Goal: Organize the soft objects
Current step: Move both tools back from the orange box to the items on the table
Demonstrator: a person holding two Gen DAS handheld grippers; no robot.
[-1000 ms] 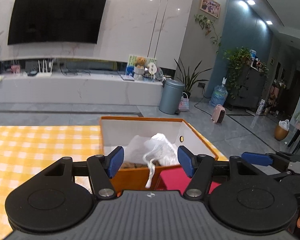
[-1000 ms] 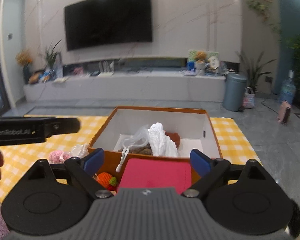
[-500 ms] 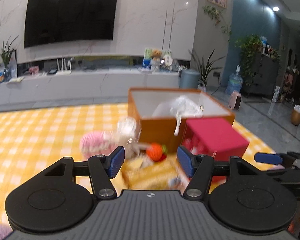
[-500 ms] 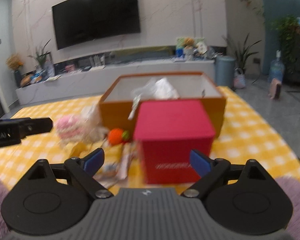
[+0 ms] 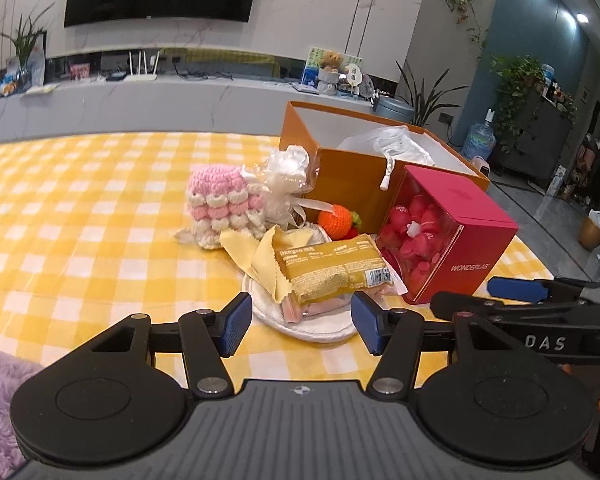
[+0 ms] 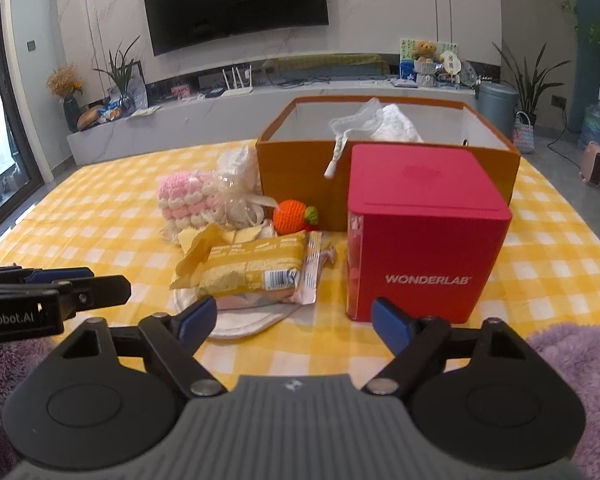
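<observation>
A pile of soft things lies on the yellow checked cloth: a yellow snack packet (image 5: 332,270) (image 6: 256,270) on a white round pad (image 5: 300,326), a yellow wipe (image 5: 256,256), a pink and cream crochet piece (image 5: 224,208), a gauze pouch (image 5: 288,184) and an orange crochet fruit (image 5: 336,220). Behind them stands an orange box (image 5: 348,176) (image 6: 300,168) with a white bag (image 5: 388,146) inside. My left gripper (image 5: 300,326) hovers at the pad's near edge, jaws closing, pads touching nothing. My right gripper (image 6: 296,320) is in front of the pile and the red box, jaws closing on nothing.
A red WONDERLAB box (image 6: 424,232) (image 5: 452,240) stands right of the pile, against the orange box. Purple fluffy fabric (image 6: 572,360) (image 5: 0,400) lies at the near edge of the table. Beyond the table are a TV wall, plants and a grey bin.
Both grippers have dropped and pulled back from over the orange box to just in front of the pile. The pile and red box now fill the views. Both jaw gaps have narrowed a little.
</observation>
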